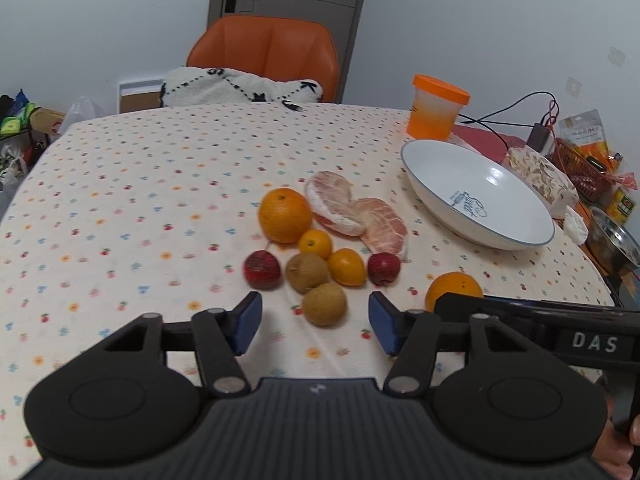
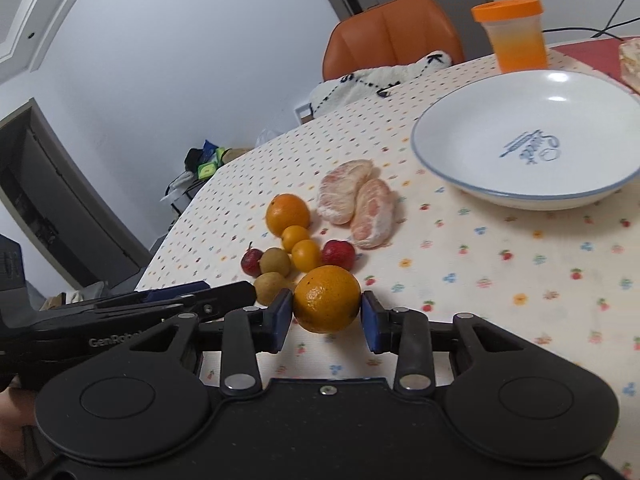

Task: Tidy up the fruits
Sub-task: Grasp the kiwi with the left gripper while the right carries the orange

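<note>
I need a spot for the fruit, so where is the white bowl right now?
The white bowl sits empty at the right of both views, beyond the pomelo segments and in front of the orange-lidded jar.

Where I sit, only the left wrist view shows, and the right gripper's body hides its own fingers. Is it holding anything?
Observer: Yes. In the right wrist view the right gripper has its blue pads against both sides of an orange.
Operator: Which orange? I see a large one further back too.
Observer: The near one, apart from the cluster. The large orange sits behind it, beside the peeled segments.
Operator: How close is my left gripper?
Observer: The left gripper reaches in just left of the held orange, by a brown fruit.
</note>
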Motion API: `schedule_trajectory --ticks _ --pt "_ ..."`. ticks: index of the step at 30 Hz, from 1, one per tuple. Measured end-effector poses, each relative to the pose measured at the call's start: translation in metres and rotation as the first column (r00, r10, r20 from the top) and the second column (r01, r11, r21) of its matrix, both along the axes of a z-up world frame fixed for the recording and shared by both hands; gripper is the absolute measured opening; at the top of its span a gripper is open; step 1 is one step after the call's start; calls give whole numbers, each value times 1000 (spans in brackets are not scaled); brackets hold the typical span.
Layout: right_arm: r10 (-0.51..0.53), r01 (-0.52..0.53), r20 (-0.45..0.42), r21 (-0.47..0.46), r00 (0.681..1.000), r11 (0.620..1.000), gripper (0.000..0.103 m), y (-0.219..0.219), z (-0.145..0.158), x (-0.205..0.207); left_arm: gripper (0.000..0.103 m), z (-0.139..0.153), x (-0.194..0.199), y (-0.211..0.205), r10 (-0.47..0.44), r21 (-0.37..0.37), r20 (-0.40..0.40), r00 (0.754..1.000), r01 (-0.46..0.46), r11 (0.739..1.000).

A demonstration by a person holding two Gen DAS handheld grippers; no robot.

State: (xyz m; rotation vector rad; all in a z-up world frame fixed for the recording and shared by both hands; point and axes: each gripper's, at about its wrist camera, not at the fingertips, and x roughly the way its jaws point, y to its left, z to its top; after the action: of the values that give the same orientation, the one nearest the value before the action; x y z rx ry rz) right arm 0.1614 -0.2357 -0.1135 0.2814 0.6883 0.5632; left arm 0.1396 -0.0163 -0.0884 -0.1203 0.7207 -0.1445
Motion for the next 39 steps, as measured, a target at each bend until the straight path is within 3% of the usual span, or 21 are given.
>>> schedule_trajectory --ticks 2,5,15,39 --pt "-15 15 4 -1 1000 1000 35 -5 1 -1 46 -3 3 -4 -7 -11 -8 1000 7 1000" --pt "-35 35 13 -3 999 999 35 -12 3 -2 25 -10 8 -10 -2 -5 -27 1000 1 1000" --pt "-106 106 41 -9 994 994 35 -36 7 -10 25 6 1 -32 -58 -9 40 998 58 998" --pt "-218 215 107 43 970 976 35 -85 24 -13 25 34 22 -88 -166 -4 121 979 167 986"
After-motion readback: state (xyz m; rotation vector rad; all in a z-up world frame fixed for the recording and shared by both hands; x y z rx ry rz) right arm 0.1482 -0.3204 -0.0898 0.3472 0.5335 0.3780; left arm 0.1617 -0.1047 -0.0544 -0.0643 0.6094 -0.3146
